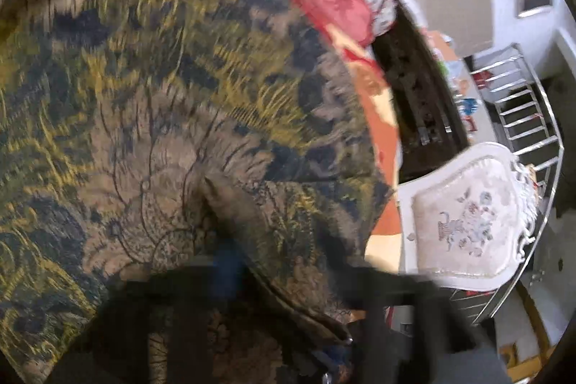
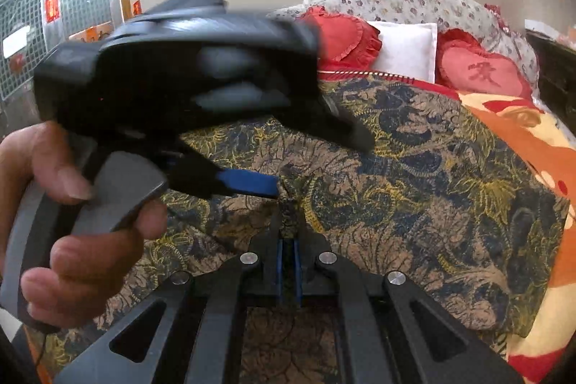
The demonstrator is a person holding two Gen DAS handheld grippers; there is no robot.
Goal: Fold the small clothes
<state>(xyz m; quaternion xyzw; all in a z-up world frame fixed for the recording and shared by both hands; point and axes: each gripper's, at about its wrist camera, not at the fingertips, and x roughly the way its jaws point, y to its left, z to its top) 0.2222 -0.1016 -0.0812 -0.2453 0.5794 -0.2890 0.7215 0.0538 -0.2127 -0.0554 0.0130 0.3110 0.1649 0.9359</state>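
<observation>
Right wrist view shows the right gripper low in the centre of the frame, its blue-padded jaws drawn together on a pinch of the olive, navy and tan floral-patterned woven garment. That cloth spreads from the lower centre up to the middle right of the picture, over an orange and cream blanket on the bed. Above it, at the upper right, sit a red heart-shaped cushion and a white pillow.

At the left of this frame a hand holds the left gripper, whose blue-tipped fingers point at the cloth just above the right gripper's pinch. Left wrist view is smeared by motion; the patterned cloth fills most of it, and a raised fold runs from the middle down into the dark jaws at the bottom centre. Those jaws are closed, apparently clamped on that fold, though the blur hides the pads.

The step looks like gathering an edge to begin a fold. Doing it well calls for both pinches taking the same layer, staying close together, and lifting evenly so the fabric carries over flat without dragging the blanket beneath.
</observation>
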